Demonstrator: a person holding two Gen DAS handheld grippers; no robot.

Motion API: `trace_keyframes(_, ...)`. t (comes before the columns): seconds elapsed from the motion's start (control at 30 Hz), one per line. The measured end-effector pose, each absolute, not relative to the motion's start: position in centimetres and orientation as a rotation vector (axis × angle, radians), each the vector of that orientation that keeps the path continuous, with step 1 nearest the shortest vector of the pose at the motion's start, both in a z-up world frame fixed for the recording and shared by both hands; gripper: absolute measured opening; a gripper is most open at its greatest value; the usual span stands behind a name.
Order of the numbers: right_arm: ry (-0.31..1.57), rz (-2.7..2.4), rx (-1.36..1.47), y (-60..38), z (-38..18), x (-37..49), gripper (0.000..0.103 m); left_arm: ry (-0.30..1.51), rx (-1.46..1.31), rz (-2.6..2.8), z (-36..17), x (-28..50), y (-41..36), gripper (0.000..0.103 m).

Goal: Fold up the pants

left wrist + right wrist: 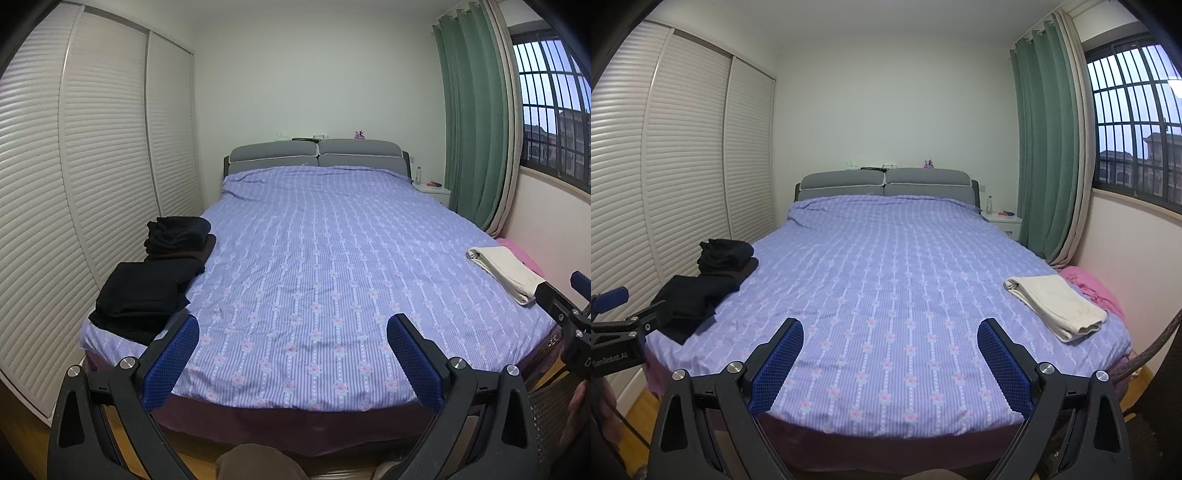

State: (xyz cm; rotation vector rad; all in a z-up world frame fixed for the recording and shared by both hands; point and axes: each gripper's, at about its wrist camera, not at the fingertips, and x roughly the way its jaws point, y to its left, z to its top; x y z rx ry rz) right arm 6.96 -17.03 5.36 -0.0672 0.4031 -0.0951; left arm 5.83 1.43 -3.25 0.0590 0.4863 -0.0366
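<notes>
Apparently I'm between pairs: both the left tongs (293,334) and right tongs (890,338) hang open and empty over the bed (886,277), so next I'd probably fetch the dark pants (144,295) heaped at its left edge.

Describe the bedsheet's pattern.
The bedsheet is lilac with fine stripes and columns of pink flowers, clearest in the right wrist view.
</notes>
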Motion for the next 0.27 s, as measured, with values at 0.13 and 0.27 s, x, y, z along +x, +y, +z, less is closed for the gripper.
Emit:
trace_keyframes(0.13, 0.405, -0.094, -0.062, -17.1, 5.33, 7.04, 0.096, 0.492, 0.065, -0.04, -3.32, 5.99, 1.16, 0.103)
trace_keyframes(0.27, 0.407, -0.09, -0.062, -17.0, 5.25, 7.08, 0.096, 0.495, 0.089, -0.054, -3.48, 6.19, 0.79, 0.103)
